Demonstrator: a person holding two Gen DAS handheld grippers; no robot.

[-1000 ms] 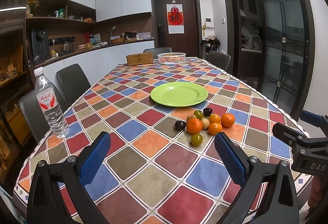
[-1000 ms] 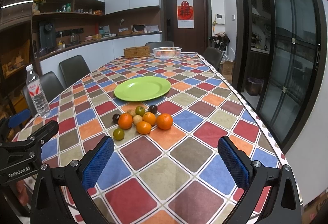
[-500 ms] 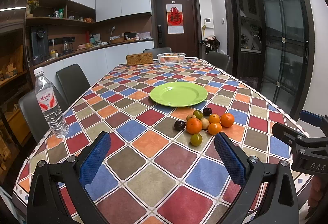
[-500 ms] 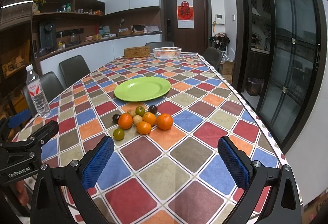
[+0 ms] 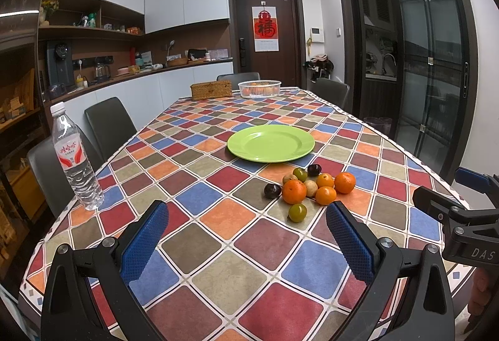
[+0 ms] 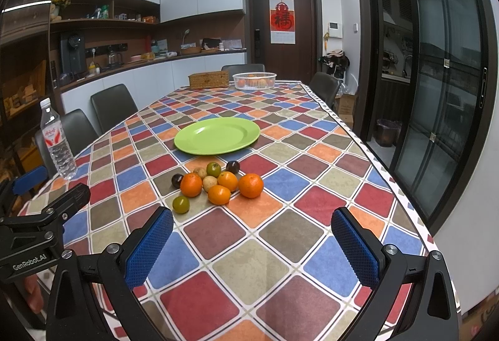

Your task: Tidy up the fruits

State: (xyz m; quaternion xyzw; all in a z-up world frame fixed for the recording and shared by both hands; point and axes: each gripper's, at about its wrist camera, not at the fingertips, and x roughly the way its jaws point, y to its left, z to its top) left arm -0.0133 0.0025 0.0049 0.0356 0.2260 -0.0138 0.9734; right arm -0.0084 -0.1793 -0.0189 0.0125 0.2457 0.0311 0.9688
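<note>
A cluster of small fruits lies on the checkered tablecloth: several oranges [image 5: 294, 191] [image 6: 191, 184], two dark plums [image 5: 272, 190] [image 6: 232, 167], green fruits [image 5: 297, 212] [image 6: 181, 204] and pale round ones. An empty green plate [image 5: 270, 143] [image 6: 217, 135] sits just beyond them. My left gripper [image 5: 246, 235] is open and empty, held above the near table, short of the fruits. My right gripper [image 6: 252, 239] is open and empty, likewise near the front edge, to the right of the left one.
A water bottle [image 5: 74, 158] [image 6: 57, 143] stands near the left table edge. A wicker box [image 5: 211, 89] and a white basket of fruit [image 5: 259, 89] sit at the far end. Dark chairs [image 5: 109, 125] line the left side. The table edge runs close on the right.
</note>
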